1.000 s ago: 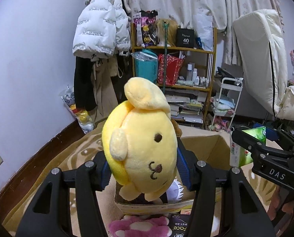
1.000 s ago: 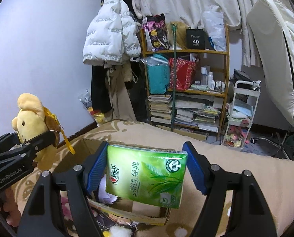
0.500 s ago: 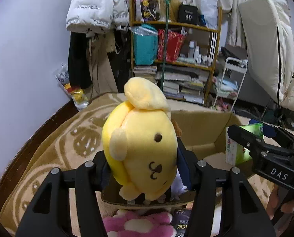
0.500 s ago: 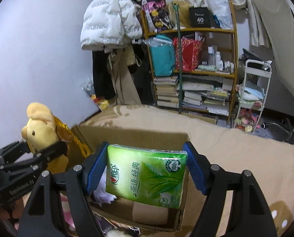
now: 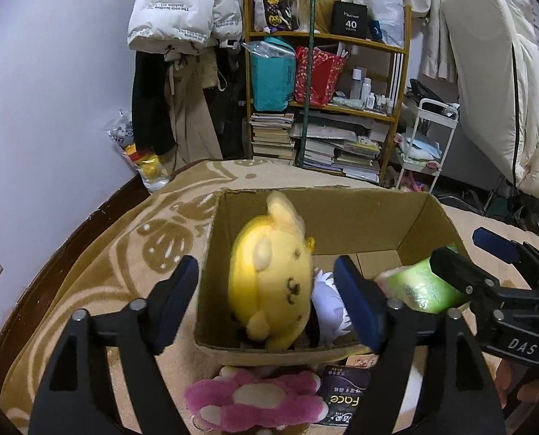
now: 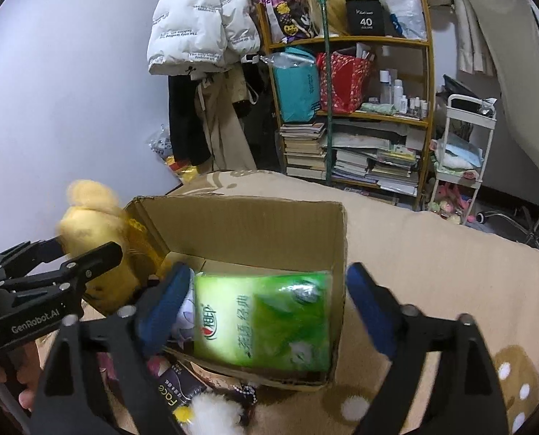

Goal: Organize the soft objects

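Note:
An open cardboard box stands on the beige patterned blanket; it also shows in the right wrist view. My left gripper is open over the box's left side, and the yellow plush dog is blurred and free between the jaws, dropping into the box. My right gripper is open over the box's right side, and the green tissue pack is loose between the jaws, inside the box. The pack also shows in the left wrist view. A white plush lies in the box.
A pink plush and a dark "Face" packet lie in front of the box. A white fluffy item lies by the box's near edge. A loaded shelf, hanging coats and a white cart stand behind.
Both grippers have tilted down over the box and opened. The yellow plush dog and the green tissue pack have been let go and are falling into the box.

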Demonstrator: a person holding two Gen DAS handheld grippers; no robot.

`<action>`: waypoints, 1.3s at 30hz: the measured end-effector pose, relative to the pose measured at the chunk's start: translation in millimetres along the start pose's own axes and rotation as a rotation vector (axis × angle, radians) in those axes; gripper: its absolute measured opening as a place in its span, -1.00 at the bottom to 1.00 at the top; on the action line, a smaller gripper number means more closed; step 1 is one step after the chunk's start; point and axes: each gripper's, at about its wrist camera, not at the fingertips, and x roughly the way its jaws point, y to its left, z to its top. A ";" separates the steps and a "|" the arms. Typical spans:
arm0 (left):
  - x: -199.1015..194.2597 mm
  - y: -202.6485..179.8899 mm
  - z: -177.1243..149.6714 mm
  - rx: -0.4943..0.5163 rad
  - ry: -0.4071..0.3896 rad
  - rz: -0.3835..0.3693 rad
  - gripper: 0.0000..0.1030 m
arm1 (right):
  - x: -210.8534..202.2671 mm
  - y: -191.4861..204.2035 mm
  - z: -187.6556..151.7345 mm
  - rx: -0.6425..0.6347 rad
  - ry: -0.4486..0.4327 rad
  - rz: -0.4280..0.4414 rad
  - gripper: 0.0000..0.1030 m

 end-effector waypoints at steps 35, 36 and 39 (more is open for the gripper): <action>-95.5 33.8 -41.4 -0.028 0.035 0.036 0.92 | -85.6 23.1 -32.6 -0.041 -0.021 -0.021 1.00; -93.1 33.9 -41.8 -0.030 0.042 0.036 0.92 | -84.0 23.6 -34.7 -0.040 -0.013 -0.018 1.00; -83.4 34.6 -43.9 -0.038 0.066 0.033 0.92 | -78.7 24.9 -39.7 -0.052 0.007 -0.024 1.00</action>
